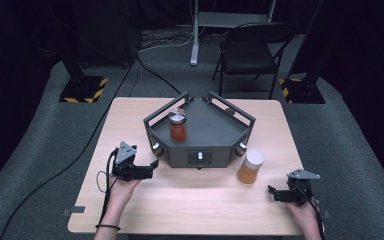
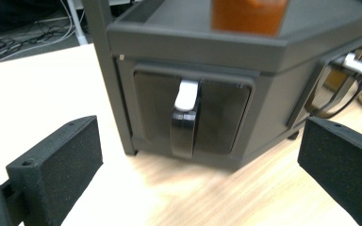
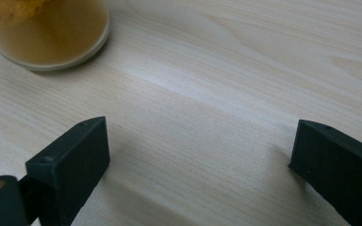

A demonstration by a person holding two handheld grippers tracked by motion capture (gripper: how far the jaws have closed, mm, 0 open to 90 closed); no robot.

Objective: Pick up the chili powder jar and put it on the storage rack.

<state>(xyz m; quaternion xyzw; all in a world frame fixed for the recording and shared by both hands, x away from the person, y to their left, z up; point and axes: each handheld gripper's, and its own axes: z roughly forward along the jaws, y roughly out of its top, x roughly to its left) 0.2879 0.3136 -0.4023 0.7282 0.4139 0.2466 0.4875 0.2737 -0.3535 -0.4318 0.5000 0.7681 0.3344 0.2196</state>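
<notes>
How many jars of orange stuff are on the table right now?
2. A red-orange jar with a silver lid stands on top of the dark grey hexagonal stand; a paler orange jar with a white lid stands on the wooden table beside its right front.

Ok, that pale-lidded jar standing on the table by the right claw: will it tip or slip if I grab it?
The jar stands tall on a narrow base, so a high push may tip it. Its smooth, round, glassy-looking wall could slip. It looks nearly full, so probably heavy.

The light wooden table (image 1: 145, 210) carries a grey hexagonal stand (image 1: 215, 145) and an orange jar (image 1: 250, 167).
</notes>
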